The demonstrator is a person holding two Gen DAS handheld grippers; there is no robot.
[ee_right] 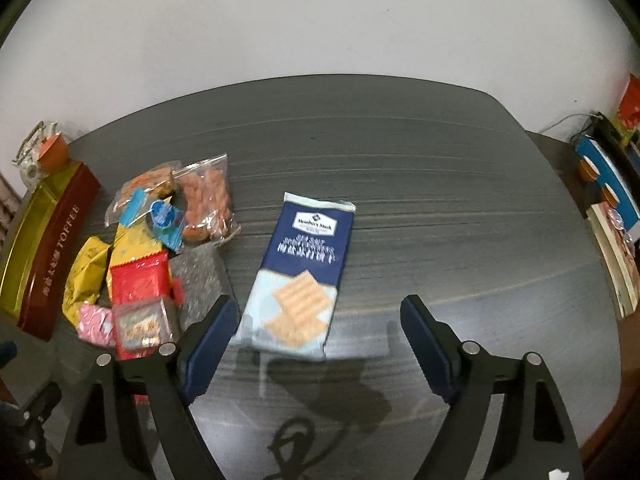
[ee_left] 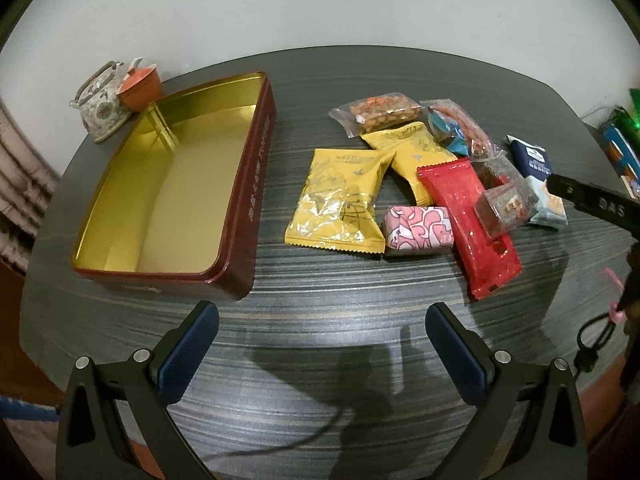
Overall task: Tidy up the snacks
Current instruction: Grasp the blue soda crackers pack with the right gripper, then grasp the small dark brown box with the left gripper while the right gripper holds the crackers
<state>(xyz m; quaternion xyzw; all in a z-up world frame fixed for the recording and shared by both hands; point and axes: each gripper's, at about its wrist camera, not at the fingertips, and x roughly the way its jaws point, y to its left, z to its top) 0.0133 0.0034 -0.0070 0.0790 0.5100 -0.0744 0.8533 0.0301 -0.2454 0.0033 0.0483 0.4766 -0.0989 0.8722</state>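
Note:
An open dark-red tin with a gold inside lies empty at the left of the dark table; it also shows in the right wrist view. Right of it lies a pile of snacks: two yellow packets, a pink wrapped piece, a long red packet, a clear bag of nuts. A blue cracker packet lies apart, just ahead of my right gripper. My left gripper is open and empty above the table's near part. The right gripper is open and empty too.
A patterned teapot and an orange cup stand behind the tin. Books and boxes lie on a side surface at the far right. A white wall runs behind the table. The right gripper's black finger shows at the right edge.

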